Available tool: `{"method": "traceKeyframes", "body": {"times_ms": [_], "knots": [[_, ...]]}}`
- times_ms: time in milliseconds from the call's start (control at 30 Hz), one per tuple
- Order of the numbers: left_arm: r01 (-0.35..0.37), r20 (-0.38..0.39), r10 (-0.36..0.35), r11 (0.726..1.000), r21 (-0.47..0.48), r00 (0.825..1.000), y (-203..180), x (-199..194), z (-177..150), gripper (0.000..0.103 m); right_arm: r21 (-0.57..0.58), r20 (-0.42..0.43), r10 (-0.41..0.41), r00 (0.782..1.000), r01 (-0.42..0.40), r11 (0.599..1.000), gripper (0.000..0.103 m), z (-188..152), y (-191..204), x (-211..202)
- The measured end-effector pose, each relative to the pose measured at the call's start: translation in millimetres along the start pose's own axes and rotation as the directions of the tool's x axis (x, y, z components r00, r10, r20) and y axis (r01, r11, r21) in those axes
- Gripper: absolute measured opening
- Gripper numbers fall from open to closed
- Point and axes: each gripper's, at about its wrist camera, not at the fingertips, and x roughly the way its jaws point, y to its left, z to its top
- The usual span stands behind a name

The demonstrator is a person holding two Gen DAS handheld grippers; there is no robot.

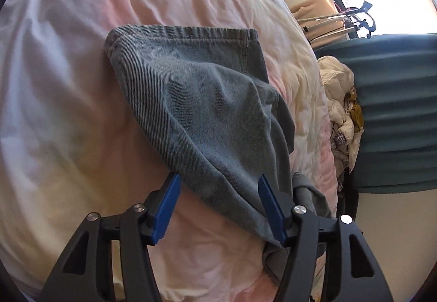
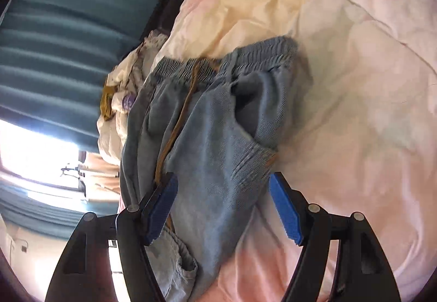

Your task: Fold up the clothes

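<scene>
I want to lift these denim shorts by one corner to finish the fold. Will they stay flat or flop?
The denim shorts probably flop: they already crease and drape over the soft duvet. The gathered elastic waistband likely bunches. The brown drawstring lies loose and may dangle.

My two wrist cameras both look steeply down, close, past their spread jaws at one shared blue-grey denim garment on the pink-and-cream quilted bedspread.
</scene>
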Motion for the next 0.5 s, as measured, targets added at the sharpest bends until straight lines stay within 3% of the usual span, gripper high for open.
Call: {"method": "traceKeyframes", "body": {"times_ms": [133,400,467,500], "knots": [[-0.056,-0.044,0.056,0.998,-0.005,0.997,1.0,16.4,-8.8,0.061,0.086,-0.043,-0.014,0.999,0.017,0.996,0.072,15.5,-27.8,14.3],[0.018,-0.100,-0.033,0.989,-0.146,0.994,20.8,41.4,-3.5,0.061,0.018,-0.126,-0.071,0.989,0.073,0.997,0.068,31.3,-28.5,66.0],[0.050,-0.096,-0.068,0.983,-0.177,0.993,23.1,43.4,-1.4,0.061,-0.028,-0.108,-0.077,0.991,0.074,0.997,0.042,30.1,-20.4,71.0],[0.064,-0.093,-0.083,0.980,-0.188,0.992,23.8,44.2,-0.5,0.061,-0.053,-0.093,-0.074,0.993,0.069,0.996,0.035,29.3,-15.1,70.6]]}}
